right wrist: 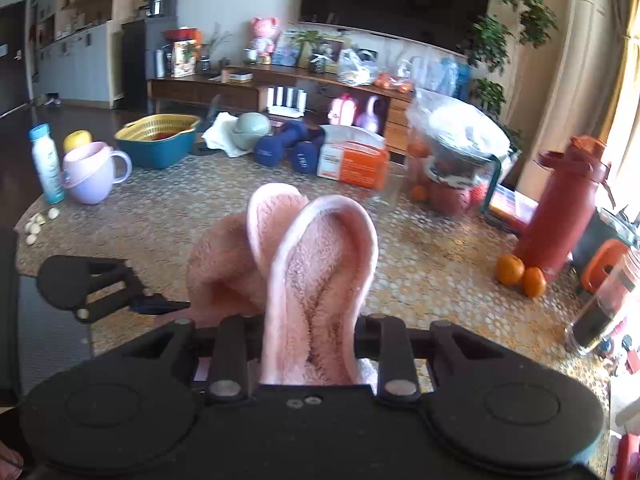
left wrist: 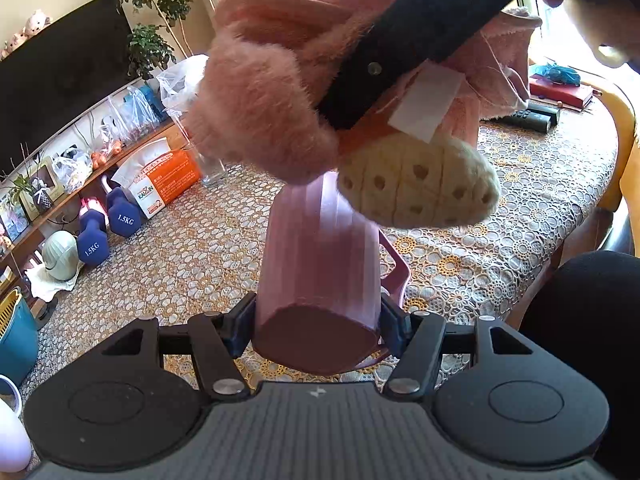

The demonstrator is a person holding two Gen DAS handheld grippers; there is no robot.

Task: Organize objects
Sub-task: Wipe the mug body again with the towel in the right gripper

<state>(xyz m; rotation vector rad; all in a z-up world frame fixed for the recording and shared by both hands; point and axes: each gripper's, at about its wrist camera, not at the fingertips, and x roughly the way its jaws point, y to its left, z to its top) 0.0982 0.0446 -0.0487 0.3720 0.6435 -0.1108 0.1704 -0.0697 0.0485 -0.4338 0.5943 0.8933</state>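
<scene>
My left jaws are closed on a pink ribbed mug, which I hold tilted with its flat base toward me and its mouth pointing away, above the lace-covered desk. My right jaws are clamped on a pair of pink fluffy slippers, pinched near one end so that their long axis runs forward, away from my hand. In the left wrist view the slippers hang directly over the far end of the mug, the cream perforated sole facing down and almost touching its rim, and the dark finger of the right tool crosses them from the upper right. So the slippers lie above and ahead of the mug, not beside it. I judge that both things must be separated before either finds its place.
</scene>
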